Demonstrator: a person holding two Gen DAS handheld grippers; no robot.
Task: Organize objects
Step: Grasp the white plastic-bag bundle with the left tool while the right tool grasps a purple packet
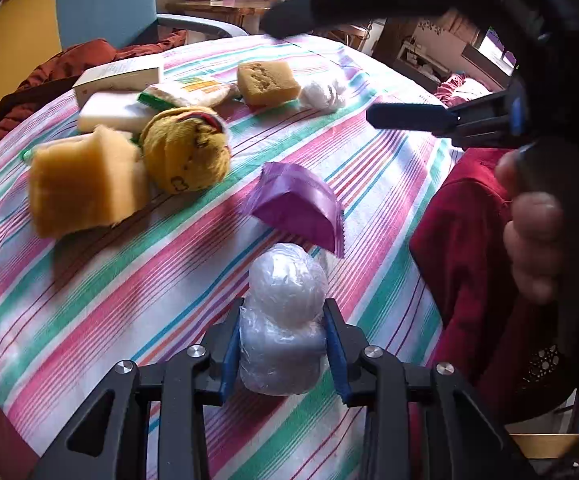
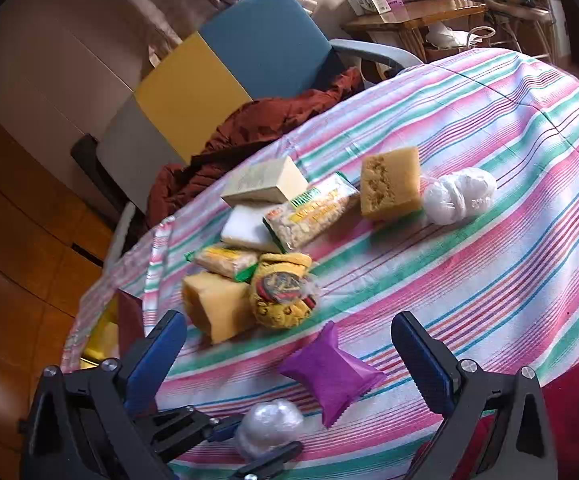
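My left gripper (image 1: 283,308) is shut on a white bundle wrapped in clear plastic (image 1: 285,320), which rests on the striped tablecloth (image 1: 89,320) near the front edge. Both blue pads (image 1: 231,344) press its sides. Just beyond it lies a purple packet (image 1: 297,204). In the right wrist view my right gripper (image 2: 289,320) hangs open above the purple packet (image 2: 331,374), with nothing between its fingers. The left gripper (image 2: 249,446) and its bundle (image 2: 269,426) show at the bottom there. One blue finger of the right gripper (image 1: 409,116) reaches in from the right in the left wrist view.
A yellow sponge (image 2: 217,304), a yellow knitted ball (image 2: 283,296), snack packs (image 2: 313,216), a white block (image 2: 245,228), a box (image 2: 265,182), a second sponge (image 2: 389,188) and another white bundle (image 2: 459,196) lie further back. A blue chair (image 2: 265,40) with rust-coloured cloth (image 2: 249,132) stands behind.
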